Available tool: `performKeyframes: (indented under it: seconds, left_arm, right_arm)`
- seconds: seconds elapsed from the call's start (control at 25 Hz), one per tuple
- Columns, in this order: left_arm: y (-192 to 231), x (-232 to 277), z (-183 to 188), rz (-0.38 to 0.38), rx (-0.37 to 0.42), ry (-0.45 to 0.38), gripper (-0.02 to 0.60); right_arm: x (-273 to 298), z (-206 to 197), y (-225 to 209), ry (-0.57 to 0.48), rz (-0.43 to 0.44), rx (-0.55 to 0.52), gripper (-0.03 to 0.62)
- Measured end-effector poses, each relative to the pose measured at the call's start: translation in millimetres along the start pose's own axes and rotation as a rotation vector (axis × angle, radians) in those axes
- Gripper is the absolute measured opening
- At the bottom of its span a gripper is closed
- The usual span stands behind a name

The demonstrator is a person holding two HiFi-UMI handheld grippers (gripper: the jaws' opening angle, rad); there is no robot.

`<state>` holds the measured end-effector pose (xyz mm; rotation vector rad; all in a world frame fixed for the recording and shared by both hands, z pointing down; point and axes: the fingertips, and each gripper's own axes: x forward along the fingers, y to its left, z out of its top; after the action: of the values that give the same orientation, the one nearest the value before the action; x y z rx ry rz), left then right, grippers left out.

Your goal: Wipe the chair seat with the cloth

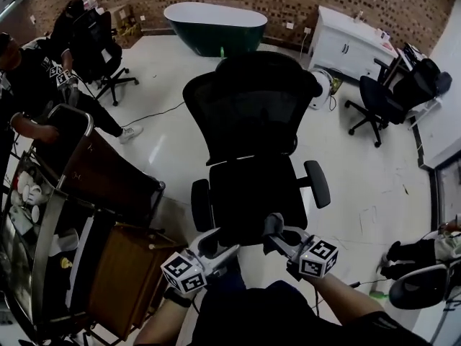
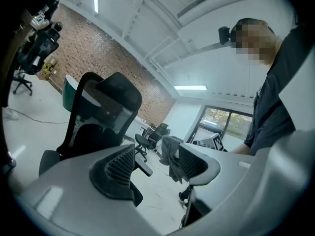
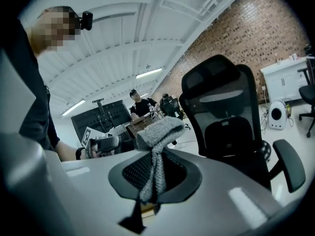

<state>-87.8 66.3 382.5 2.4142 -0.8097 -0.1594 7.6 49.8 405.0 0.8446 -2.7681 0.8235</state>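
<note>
The black mesh office chair stands right in front of me, its seat [image 1: 248, 193] just beyond both grippers. A grey knitted cloth [image 3: 158, 130] is pinched in my right gripper [image 3: 153, 167], whose jaws are shut on it; its upper end bunches above the jaws. In the head view, the right gripper [image 1: 274, 228] hovers at the seat's front edge. To its left, the left gripper [image 1: 210, 245] is level with it. In the left gripper view, the left gripper [image 2: 156, 152] is open with nothing between its pads, and the cloth [image 2: 170, 157] hangs beyond them. The chair [image 2: 98, 114] rises to the left.
A wooden cabinet [image 1: 122, 269] and a metal cart with cups [image 1: 32, 200] stand close on the left, with a person [image 1: 29, 85] beside them. Other black chairs [image 1: 97, 42] [image 1: 382, 99], a dark bathtub [image 1: 216, 24] and a white cabinet [image 1: 346, 45] stand farther back.
</note>
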Motion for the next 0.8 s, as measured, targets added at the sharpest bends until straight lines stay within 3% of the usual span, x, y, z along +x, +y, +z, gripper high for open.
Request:
performKeyframes:
  seconds: [0.16,0.48,0.8]
  left_arm:
    - [63,12,10,-0.003,-0.005,0.046,0.304]
    - [168,55,23,0.089,-0.060,0.044,0.304]
    - [239,87,10,0.195,-0.139,0.002,0.304]
  right_arm:
    - [70,10,-32,0.037,-0.003,-0.016,0.029]
    - [188,0,-116,0.197,0.033,-0.101,0.029]
    - [308,-74,-220,0.440,0.026,-0.206,0.029]
